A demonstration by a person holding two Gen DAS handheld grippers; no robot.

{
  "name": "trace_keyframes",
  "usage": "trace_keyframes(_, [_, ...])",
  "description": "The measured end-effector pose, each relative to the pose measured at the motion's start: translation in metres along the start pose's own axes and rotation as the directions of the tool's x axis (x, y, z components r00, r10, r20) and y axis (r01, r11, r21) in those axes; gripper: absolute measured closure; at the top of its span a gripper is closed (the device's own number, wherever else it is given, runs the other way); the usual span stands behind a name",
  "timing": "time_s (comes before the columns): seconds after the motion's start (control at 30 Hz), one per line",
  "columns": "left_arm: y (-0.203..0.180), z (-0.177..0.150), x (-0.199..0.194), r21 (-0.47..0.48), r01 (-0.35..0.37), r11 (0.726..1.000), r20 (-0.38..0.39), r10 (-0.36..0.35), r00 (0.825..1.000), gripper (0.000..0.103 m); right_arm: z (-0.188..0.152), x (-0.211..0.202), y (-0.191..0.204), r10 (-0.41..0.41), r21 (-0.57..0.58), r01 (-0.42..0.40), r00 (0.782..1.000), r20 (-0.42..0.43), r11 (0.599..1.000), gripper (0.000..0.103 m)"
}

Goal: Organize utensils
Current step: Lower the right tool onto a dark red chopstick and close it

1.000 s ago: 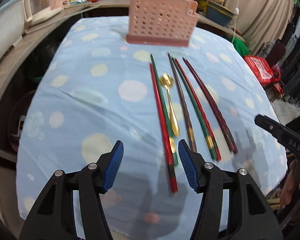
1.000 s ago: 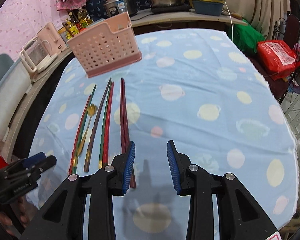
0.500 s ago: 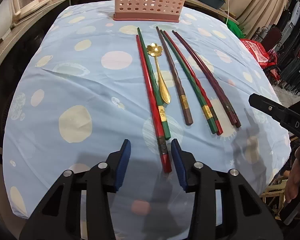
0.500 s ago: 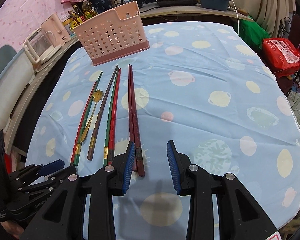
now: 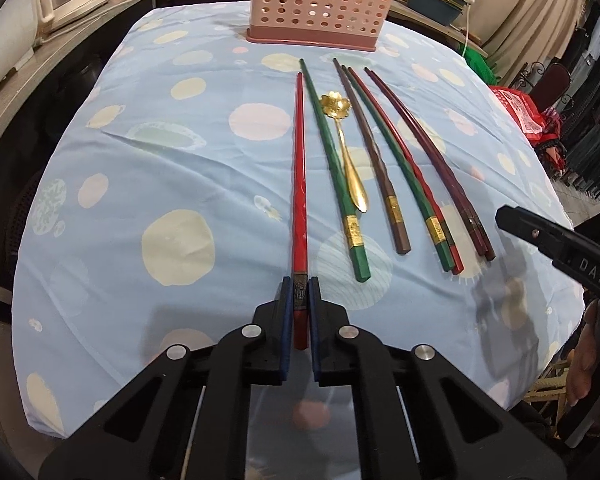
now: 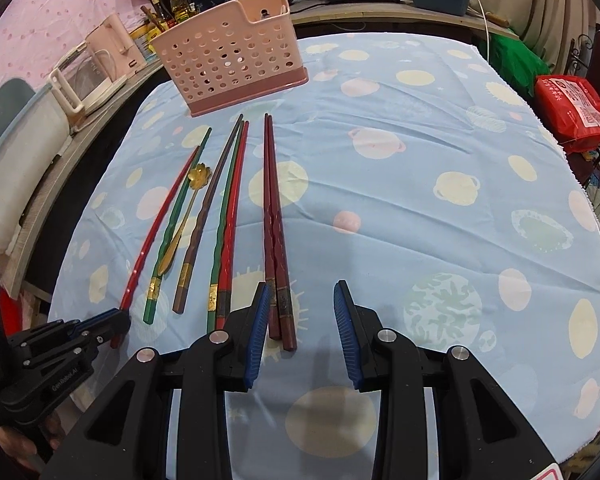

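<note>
Several chopsticks lie side by side on the blue spotted tablecloth [image 5: 140, 168], pointing at a pink perforated utensil basket [image 5: 320, 0] at the far edge. My left gripper [image 5: 300, 292] is shut on the thick near end of the red chopstick [image 5: 299, 168], the leftmost one. Beside it lie a green chopstick [image 5: 336, 176], a gold flower-headed spoon [image 5: 348, 160], a brown chopstick [image 5: 376, 164], a green and red pair [image 5: 412, 172] and a dark maroon pair [image 5: 440, 156]. My right gripper [image 6: 300, 308] is open, its left pad beside the near ends of the maroon pair [image 6: 274, 216].
The basket [image 6: 232, 52] stands upright near the table's far side. A counter with a kettle [image 6: 88, 68], bottles and pots runs behind the table. A red bag [image 6: 572, 108] sits off the right edge. The tablecloth [image 6: 440, 200] right of the chopsticks is bare.
My left gripper has moved forward and closed from open onto the red chopstick's near end. My right gripper has edged toward the maroon pair and stays open.
</note>
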State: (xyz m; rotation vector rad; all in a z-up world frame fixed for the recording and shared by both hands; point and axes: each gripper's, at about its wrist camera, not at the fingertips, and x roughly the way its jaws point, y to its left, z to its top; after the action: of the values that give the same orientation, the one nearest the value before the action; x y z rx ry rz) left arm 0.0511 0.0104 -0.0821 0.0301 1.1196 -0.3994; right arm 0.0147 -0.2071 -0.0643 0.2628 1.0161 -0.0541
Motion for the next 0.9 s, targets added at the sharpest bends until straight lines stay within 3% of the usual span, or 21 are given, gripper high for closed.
trace_keyframes(0.27, [0.005,0.002,0.001,-0.019,-0.020,1.000,-0.005,0.020,1.000,0.096,-0.008,0.014,0.000,-0.006,-0.018,0.006,0.999,-0.038,1.000,0.078])
trace_keyframes(0.63, [0.004,0.005,0.003,-0.019,-0.023,1.000,-0.008,0.023,1.000,0.096,-0.007,0.018,0.008,-0.032,-0.069,0.031,0.999,-0.020,0.997,0.079])
trace_keyframes(0.77, [0.005,0.006,0.004,-0.026,-0.017,1.000,-0.009,0.017,1.000,0.096,-0.006,0.022,-0.001,-0.044,-0.042,0.043,0.999,-0.030,0.998,0.092])
trace_keyframes(0.9, [0.005,0.006,0.005,-0.025,-0.018,1.000,-0.009,0.018,1.000,0.096,-0.004,0.020,-0.005,-0.035,-0.031,0.034,0.999,-0.036,0.999,0.093])
